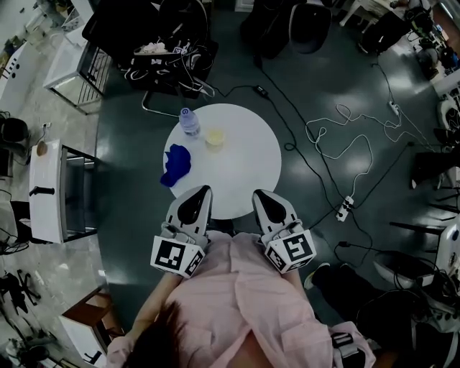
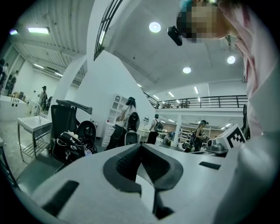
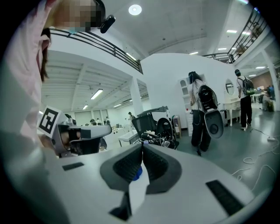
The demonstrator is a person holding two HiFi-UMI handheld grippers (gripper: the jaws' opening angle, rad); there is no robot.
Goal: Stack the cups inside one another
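The person is holding the left gripper (image 1: 201, 192) and right gripper (image 1: 263, 198) close in, jaws pressed together, gripping nothing. Farther out on the round table (image 1: 244, 169), a blue shape (image 1: 175, 164) and a pale cup (image 1: 214, 136) are sitting apart near a bottle (image 1: 189, 122); stacking looks unstarted.

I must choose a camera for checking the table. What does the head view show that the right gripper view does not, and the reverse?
Only the head view: the whole round white table with a clear bottle, a pale yellow cup, and cables on the floor. Only the right gripper view: standing people with backpacks, and ceiling lights. Both: the blue object, only a sliver behind the jaws there, the left gripper, and the right gripper, jaws shut.
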